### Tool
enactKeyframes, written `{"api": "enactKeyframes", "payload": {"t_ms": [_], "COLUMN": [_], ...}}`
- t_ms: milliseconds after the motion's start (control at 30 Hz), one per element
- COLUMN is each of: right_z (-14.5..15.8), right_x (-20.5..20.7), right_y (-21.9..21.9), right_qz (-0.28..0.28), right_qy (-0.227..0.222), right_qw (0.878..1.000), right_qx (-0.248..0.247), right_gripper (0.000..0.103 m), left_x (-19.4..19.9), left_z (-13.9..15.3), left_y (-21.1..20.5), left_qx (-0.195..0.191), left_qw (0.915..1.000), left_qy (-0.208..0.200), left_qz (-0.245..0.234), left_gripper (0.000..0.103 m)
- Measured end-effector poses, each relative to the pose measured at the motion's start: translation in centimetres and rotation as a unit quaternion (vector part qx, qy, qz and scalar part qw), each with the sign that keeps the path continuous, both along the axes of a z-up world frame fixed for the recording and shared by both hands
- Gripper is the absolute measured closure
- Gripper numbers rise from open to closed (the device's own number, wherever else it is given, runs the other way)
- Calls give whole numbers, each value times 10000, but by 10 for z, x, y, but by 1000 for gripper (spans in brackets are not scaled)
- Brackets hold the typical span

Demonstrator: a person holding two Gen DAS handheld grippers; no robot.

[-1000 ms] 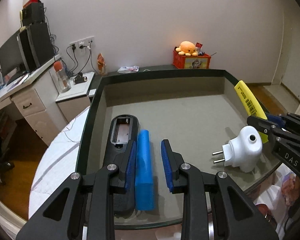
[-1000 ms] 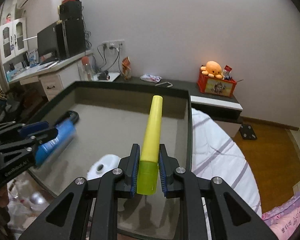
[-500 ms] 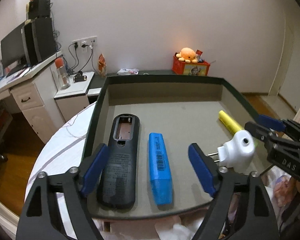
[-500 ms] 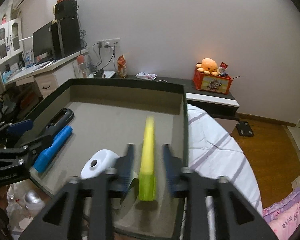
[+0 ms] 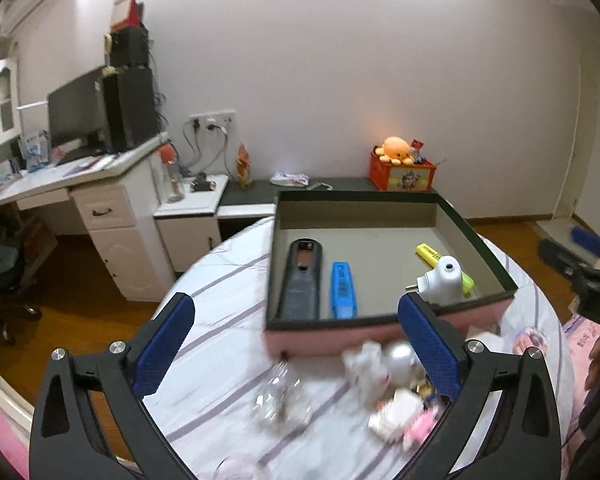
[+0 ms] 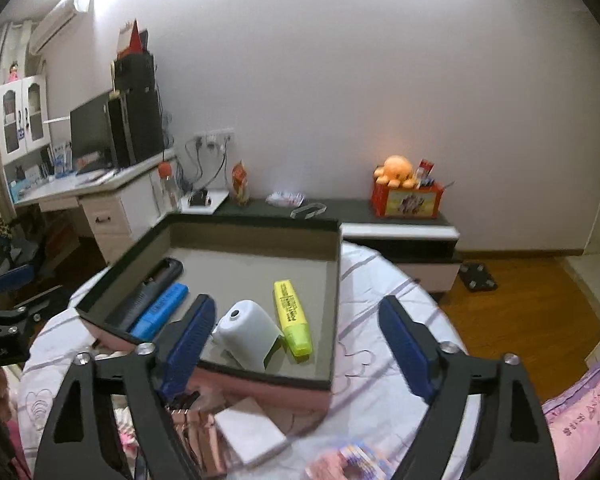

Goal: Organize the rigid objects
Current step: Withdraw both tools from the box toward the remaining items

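An open box point(image 5: 356, 195) with a dark rim and a pink front wall lies on a striped bedsheet. In it, left to right, lie a black remote shell point(image 5: 302, 280), a blue highlighter point(image 5: 343, 290), a white plug adapter point(image 5: 442, 278) and a yellow highlighter point(image 5: 430, 252). My left gripper point(image 5: 296, 344) hovers in front of the box, its jaws opening wide with nothing between them. My right gripper point(image 6: 296, 344) hangs before the box's point(image 6: 256, 220) near right corner, its jaws also opening and empty. The adapter point(image 6: 248, 330) and yellow highlighter point(image 6: 292, 314) lie just beyond it.
Loose clutter lies on the sheet in front of the box: crumpled wrappers, a silvery ball point(image 5: 398, 356), rose-gold clips point(image 6: 196, 428) and a white pad point(image 6: 252, 432). A desk with a monitor point(image 5: 76, 120) stands left. A red box with an orange plush point(image 5: 400, 160) sits behind.
The left gripper let go of the blue highlighter and the right let go of the yellow one. Both opened wide and drew back and up from the box.
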State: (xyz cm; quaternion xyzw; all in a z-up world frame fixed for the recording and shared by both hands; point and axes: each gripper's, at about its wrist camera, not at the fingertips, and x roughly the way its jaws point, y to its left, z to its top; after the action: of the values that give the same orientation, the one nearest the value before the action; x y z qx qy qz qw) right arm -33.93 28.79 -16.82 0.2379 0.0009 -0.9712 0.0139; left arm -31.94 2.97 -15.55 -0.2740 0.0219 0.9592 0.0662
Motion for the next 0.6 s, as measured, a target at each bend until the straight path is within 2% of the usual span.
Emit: {"api": "enactKeyframes", "payload": {"t_ms": [33,100,300,600], "right_z": [4,13,30,39], "right_x": [10,32,83,143], "right_y": [-1,-2,-10,-4], "right_qz": [-15,-13,14,-128], "right_qy": [130,371,667,786], "right_qw": [9999,9993,9976,9965], "right_qx": [42,76,207,260], "right_gripper": [0,0,0,0], "left_x": [9,25,79,134], "left_z": [3,8,26,45], "left_y": [-3,-7,-21,-18], "left_qx": [-21,-31,114,-151], "left_qw": [10000,9999,9991,9973], "left_qy": [25,108,395,706], "left_qz": [19,82,91,-139], "left_gripper": [0,0,0,0]}}
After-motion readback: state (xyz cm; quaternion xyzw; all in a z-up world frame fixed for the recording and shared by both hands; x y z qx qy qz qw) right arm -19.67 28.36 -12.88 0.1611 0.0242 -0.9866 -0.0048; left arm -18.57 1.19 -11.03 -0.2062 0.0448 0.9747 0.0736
